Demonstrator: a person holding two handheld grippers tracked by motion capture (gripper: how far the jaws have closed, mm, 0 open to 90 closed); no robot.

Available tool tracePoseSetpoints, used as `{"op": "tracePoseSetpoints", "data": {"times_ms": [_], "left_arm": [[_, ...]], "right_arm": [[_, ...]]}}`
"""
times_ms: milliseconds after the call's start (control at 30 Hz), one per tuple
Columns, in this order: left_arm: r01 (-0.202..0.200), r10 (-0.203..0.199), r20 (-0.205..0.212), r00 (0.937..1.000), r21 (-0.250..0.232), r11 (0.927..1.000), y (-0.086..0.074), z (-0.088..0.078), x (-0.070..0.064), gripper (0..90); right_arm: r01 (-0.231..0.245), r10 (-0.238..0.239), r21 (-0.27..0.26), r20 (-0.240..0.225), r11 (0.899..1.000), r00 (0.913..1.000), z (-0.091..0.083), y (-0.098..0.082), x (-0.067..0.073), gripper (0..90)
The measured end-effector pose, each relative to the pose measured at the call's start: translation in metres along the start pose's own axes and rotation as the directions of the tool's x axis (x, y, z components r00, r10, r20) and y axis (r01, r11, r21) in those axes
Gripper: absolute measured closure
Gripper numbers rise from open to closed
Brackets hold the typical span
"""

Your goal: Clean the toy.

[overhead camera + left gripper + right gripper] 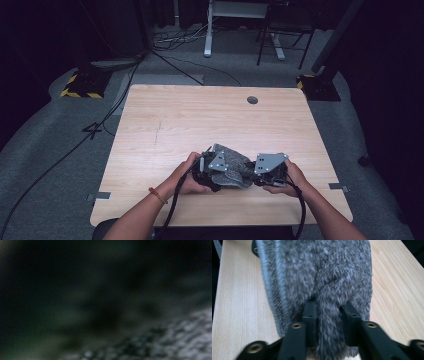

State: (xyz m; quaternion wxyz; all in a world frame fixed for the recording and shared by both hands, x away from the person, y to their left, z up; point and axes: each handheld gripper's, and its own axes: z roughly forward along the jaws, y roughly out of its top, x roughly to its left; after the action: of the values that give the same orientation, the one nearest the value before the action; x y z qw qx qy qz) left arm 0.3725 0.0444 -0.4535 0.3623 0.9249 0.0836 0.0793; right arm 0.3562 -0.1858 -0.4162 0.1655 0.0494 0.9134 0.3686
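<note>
both grippers at grey knit cloth (231, 167); right gripper (329, 315) view: fold between jaws.

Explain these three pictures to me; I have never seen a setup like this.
A person at a wooden table holds a hand-operated gripper in each hand. The high view looks down from above; the other two come from cameras riding on the grippers. Between the hands lies a grey knitted cloth, the thing being handled. The right gripper has a fold of that cloth between its two black jaws. The left gripper is shut at the cloth's other side; its own view is dark and blurred, with knit showing at the lower right.
</note>
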Motion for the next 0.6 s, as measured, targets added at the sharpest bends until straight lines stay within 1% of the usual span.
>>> {"op": "tracePoseSetpoints", "data": {"times_ms": [33,67,133,167,200,233,300,333,367,433,467,500,567,600], "left_arm": [[-0.002,0.002,0.003,1.0,0.0,1.0,0.0,-0.001,0.0,33.7],[-0.003,0.003,0.005,1.0,-0.011,0.9999,0.0,-0.001,0.0,33.7],[-0.002,0.002,0.01,1.0,-0.013,0.9999,0.0,-0.002,-0.001,33.7],[-0.005,0.005,0.013,0.9999,-0.012,0.9999,0.0,-0.002,-0.001,33.7],[-0.01,0.01,0.013,0.9999,-0.015,0.9998,0.001,-0.001,-0.001,33.7],[-0.008,0.008,0.018,0.9998,-0.017,0.9998,0.001,-0.001,-0.001,33.7],[-0.018,0.018,0.016,0.9997,-0.012,0.9998,0.002,-0.001,-0.002,33.7],[-0.018,0.018,0.018,0.9997,-0.011,0.9998,0.002,0.0,-0.003,33.7],[-0.021,0.021,0.02,0.9996,-0.009,0.9997,0.002,0.0,-0.003,33.7],[-0.022,0.022,0.019,0.9996,-0.001,0.9998,0.002,0.001,-0.004,33.7],[-0.026,0.026,0.021,0.9994,0.002,0.9997,0.002,0.002,-0.004,33.7],[-0.03,0.03,0.022,0.9993,0.002,0.9996,0.003,0.003,-0.004,33.8],[-0.034,0.034,0.022,0.9992,0.0,0.9994,0.003,0.003,-0.005,33.8],[-0.034,0.034,0.025,0.9991,0.0,0.9994,0.003,0.003,-0.005,33.8]], "right_arm": [[-0.006,0.006,-0.008,-0.006,1.0,1.0,0.0,0.0,-0.001,61.8],[-0.024,0.023,-0.026,-0.013,0.999,0.9996,0.0,-0.002,-0.004,55.7],[-0.037,0.036,-0.043,-0.03,0.998,0.9989,0.0,-0.003,-0.006,52.4],[-0.037,0.036,-0.043,-0.03,0.998,0.9989,0.0,-0.003,-0.006,52.4],[-0.047,0.045,-0.044,-0.043,0.998,0.9981,0.0,-0.004,-0.008,51.8],[-0.045,0.042,-0.048,-0.059,0.998,0.9974,-0.002,-0.004,-0.009,51.7],[-0.047,0.044,-0.046,-0.068,0.998,0.9967,-0.002,-0.005,-0.01,51.7],[-0.061,0.056,-0.049,-0.094,0.997,0.994,-0.003,-0.006,-0.012,50.0],[-0.07,0.064,-0.051,-0.105,0.996,0.9924,-0.004,-0.007,-0.013,49.4],[-0.078,0.072,-0.05,-0.103,0.996,0.9921,-0.004,-0.008,-0.014,48.1],[-0.088,0.082,-0.057,-0.105,0.995,0.9912,-0.005,-0.009,-0.015,48.1],[-0.08,0.073,-0.068,-0.101,0.994,0.9922,-0.007,-0.008,-0.015,50.1],[-0.095,0.084,-0.105,-0.112,0.99,0.9902,-0.009,-0.006,-0.014,56.4],[-0.095,0.084,-0.105,-0.112,0.99,0.9902,-0.009,-0.006,-0.014,56.4]]}}
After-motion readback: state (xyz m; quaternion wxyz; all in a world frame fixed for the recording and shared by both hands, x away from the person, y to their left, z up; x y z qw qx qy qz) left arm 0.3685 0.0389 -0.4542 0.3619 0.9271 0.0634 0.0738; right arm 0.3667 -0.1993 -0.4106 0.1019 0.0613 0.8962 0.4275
